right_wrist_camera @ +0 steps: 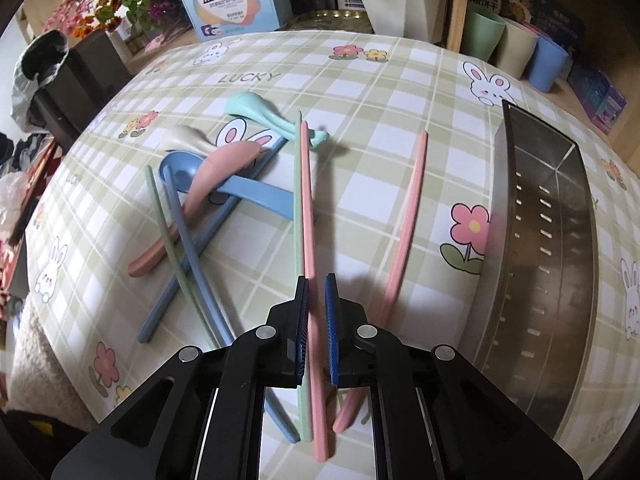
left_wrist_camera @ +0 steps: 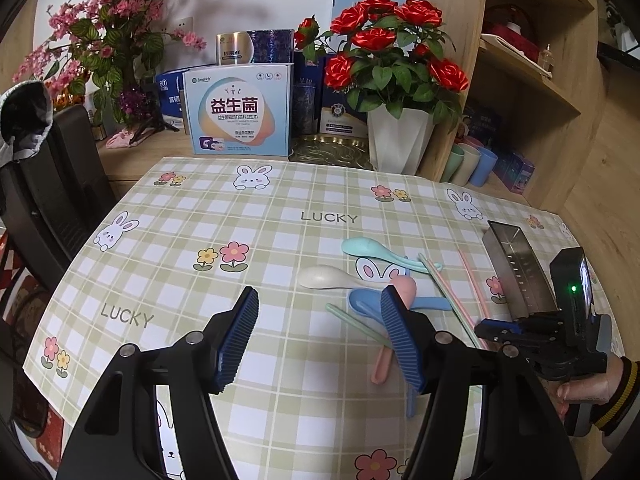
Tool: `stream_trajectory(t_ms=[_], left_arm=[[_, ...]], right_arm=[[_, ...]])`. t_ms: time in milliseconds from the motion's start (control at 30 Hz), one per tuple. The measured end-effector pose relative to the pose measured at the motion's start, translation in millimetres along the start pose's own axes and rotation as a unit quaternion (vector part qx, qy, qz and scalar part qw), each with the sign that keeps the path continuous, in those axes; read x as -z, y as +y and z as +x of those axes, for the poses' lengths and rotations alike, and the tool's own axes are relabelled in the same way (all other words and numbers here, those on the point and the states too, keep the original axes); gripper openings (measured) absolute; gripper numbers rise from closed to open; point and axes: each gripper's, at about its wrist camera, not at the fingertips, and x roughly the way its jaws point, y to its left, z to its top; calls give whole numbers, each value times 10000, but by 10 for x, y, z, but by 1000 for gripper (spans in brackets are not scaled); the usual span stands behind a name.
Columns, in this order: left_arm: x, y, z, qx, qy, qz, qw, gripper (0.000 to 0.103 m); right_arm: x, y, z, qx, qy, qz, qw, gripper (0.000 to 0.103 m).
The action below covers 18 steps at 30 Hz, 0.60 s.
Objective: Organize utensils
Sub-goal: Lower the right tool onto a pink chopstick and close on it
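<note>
A desk (left_wrist_camera: pixel 168 216) covered in a pale green checked cloth, printed with rabbits, flowers and the word LUCKY, fills most of both views. Behind it stand a pink blossom plant (left_wrist_camera: pixel 108 20), a blue-and-white product box (left_wrist_camera: pixel 240 110), a white vase of red roses (left_wrist_camera: pixel 390 60) and wooden shelving (left_wrist_camera: pixel 532 60) with green, cream and blue cups (right_wrist_camera: pixel 514 54) at its foot. A dark chair (left_wrist_camera: pixel 52 184) sits to the left.

The utensils lie loose on the cloth, right of centre: a mint spoon (right_wrist_camera: pixel 256 110), a cream spoon (left_wrist_camera: pixel 336 278), a blue spoon (right_wrist_camera: pixel 224 186) and a pink spoon (right_wrist_camera: pixel 216 178) overlapping in a heap, with pastel chopsticks crossing them. One pink chopstick (right_wrist_camera: pixel 404 232) lies apart, nearer a perforated steel holder (right_wrist_camera: pixel 560 240) that lies on its side at the right edge.

The left hand-held gripper (left_wrist_camera: pixel 320 336) hovers above the cloth with its blue ribbed pads well apart and nothing between them; its right finger hides part of the spoon heap.

The right hand-held gripper (right_wrist_camera: pixel 316 332) points steeply down, pads drawn almost together on a second pink chopstick (right_wrist_camera: pixel 310 216), which runs between them beside a mint chopstick (right_wrist_camera: pixel 298 200). Whether the mint one is also pinched is hard to make out. From the left view, only the gripper's black body and a thumb with a striped cuff (left_wrist_camera: pixel 616 396) show.
</note>
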Motion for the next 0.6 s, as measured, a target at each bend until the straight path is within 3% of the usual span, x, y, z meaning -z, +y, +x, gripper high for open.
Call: stream_trajectory(t_ms=[267,433,600], left_arm=[[42,-30,-20,54,69,8,10000,62],[72,-46,-45,88,90,17,9999,62],[109,-33,-60,113,104,-3,9999,62]], right_arm=[[43,-31,-5,-87,-50,597,9982,8],[81,-28,15,113,49,703,9974,8],[205,11,44,52,133,831,9964,8]])
